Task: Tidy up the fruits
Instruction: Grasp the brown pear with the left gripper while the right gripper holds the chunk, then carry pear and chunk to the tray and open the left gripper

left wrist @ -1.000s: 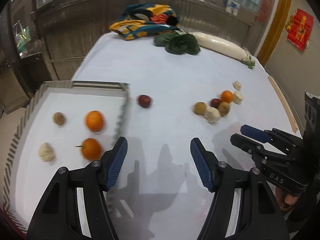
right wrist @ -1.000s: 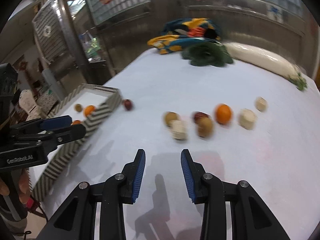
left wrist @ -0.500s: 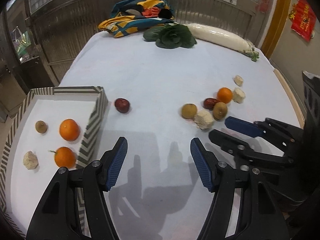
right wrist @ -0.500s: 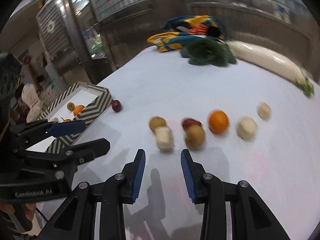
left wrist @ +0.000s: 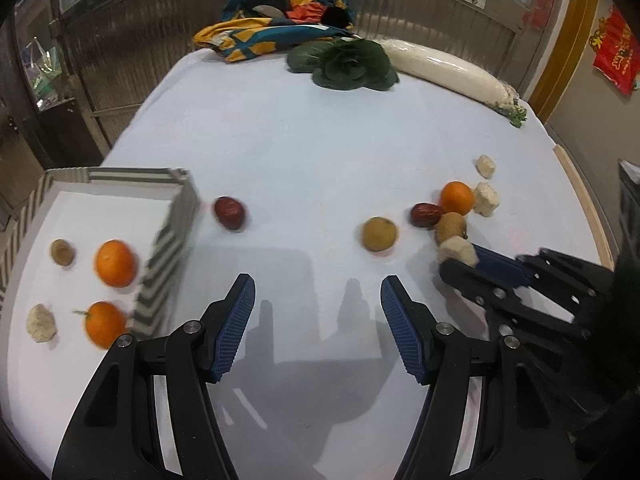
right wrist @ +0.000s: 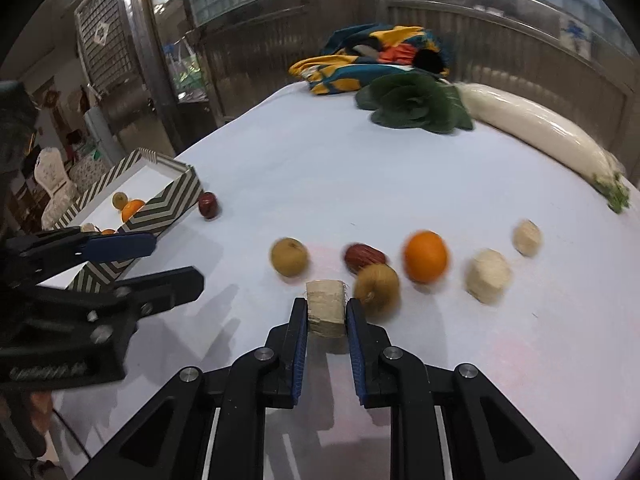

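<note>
Now your right claw is pinching the pale cut chunk between its blue pads, the chunk standing on the white worktop with its cut face toward the camera; its long axis seems to run away from you, though blur makes that uncertain. Touching or just beside it on the right is a brown round fruit, with a red date and an orange behind. Your left claw hangs spread over bare worktop, nothing between its pads. To its left the striped tray holds two oranges, a small brown fruit and a pale chunk. A second red date lies just outside the tray wall. Faint lettering on the left claw body is unreadable.
</note>
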